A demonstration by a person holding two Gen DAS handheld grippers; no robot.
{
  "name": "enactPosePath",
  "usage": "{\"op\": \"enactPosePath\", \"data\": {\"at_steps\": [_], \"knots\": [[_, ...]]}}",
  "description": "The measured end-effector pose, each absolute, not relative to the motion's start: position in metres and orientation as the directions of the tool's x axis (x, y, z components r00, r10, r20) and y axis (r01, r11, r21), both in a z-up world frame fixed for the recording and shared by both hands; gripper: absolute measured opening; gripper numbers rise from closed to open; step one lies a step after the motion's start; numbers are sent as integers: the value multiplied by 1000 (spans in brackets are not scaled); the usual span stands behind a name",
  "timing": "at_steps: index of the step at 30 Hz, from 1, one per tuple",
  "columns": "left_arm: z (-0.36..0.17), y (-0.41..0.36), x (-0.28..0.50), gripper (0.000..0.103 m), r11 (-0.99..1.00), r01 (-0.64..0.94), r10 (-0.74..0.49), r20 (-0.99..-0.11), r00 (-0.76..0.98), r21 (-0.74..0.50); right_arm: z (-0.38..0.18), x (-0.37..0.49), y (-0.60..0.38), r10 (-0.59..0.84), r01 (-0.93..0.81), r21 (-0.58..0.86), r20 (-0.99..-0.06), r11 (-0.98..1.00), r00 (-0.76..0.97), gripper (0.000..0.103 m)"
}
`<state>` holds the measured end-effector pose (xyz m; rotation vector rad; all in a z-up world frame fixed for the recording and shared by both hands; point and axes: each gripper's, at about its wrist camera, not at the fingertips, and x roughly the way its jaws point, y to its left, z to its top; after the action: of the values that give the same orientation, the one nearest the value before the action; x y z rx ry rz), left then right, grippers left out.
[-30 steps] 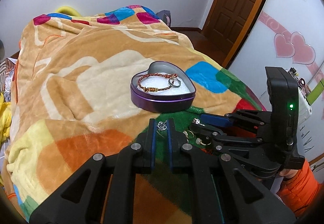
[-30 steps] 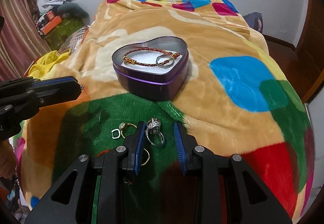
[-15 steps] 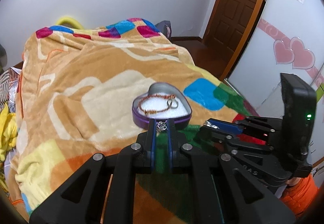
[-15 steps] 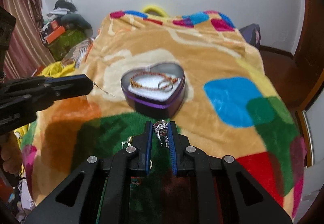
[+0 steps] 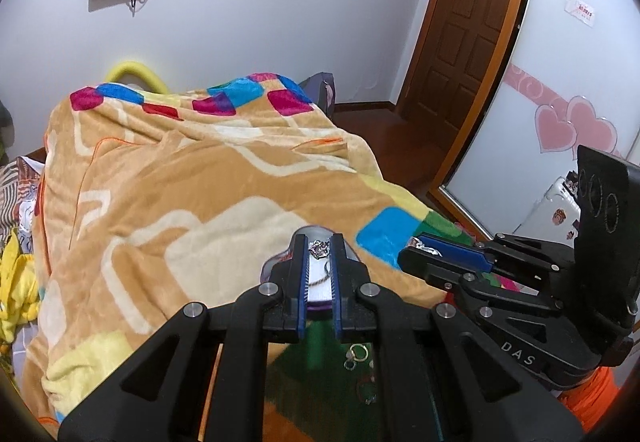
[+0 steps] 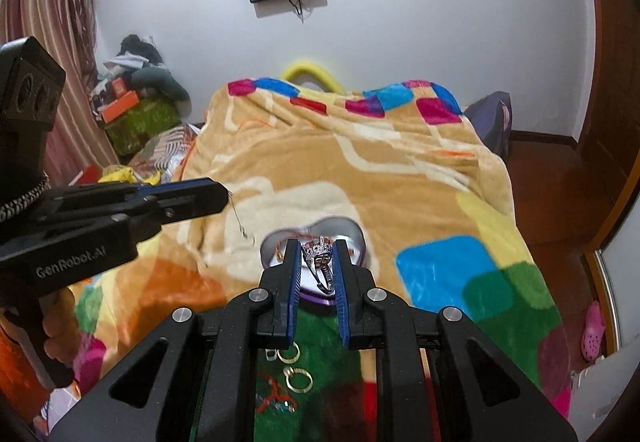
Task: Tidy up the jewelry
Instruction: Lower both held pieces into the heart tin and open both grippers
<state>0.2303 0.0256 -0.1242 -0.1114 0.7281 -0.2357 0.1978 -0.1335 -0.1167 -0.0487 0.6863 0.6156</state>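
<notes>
- Our left gripper (image 5: 319,242) is matte black plastic, its two fingers lined with ribbed blue pads (image 5: 301,282).
- Round silver screws (image 5: 269,287) dot the linkage behind those fingers.
- Our right gripper (image 6: 317,242) looks the same: black frame, blue pads, silver screws.
- Behind the right fingers, the side reads "DAS" (image 5: 518,353); behind the left fingers, "GenRobot.AI" (image 6: 70,262).
- An orange sleeve (image 5: 596,394) shows behind the right gripper's body.

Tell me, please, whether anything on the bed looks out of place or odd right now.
Yes: several pieces lie loose on the blanket's green patch instead of in the heart-shaped tin: gold rings and a tangled red piece. Each gripper holds a jeweled piece above the bed; nothing looks damaged.
</notes>
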Motion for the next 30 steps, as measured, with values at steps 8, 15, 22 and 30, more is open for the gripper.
{"op": "enactPosePath", "data": {"at_steps": [8,15,22,30], "knots": [[-132,29,245,9,967,167,-255,-648,718,-195,-121,215,-122,525,-555,159,-606,816,598,14],[-151,33,263,9,966,153,-255,-683,684,-208,-141,236,-110,529,-559,183,-643,809,554,14],[-173,34,282,9,966,149,-258,-726,637,-213,-159,249,-103,525,-569,199,-694,798,493,14],[-190,36,290,8,963,150,-267,-757,597,-222,-171,257,-99,501,-581,181,-737,794,454,14]]}}
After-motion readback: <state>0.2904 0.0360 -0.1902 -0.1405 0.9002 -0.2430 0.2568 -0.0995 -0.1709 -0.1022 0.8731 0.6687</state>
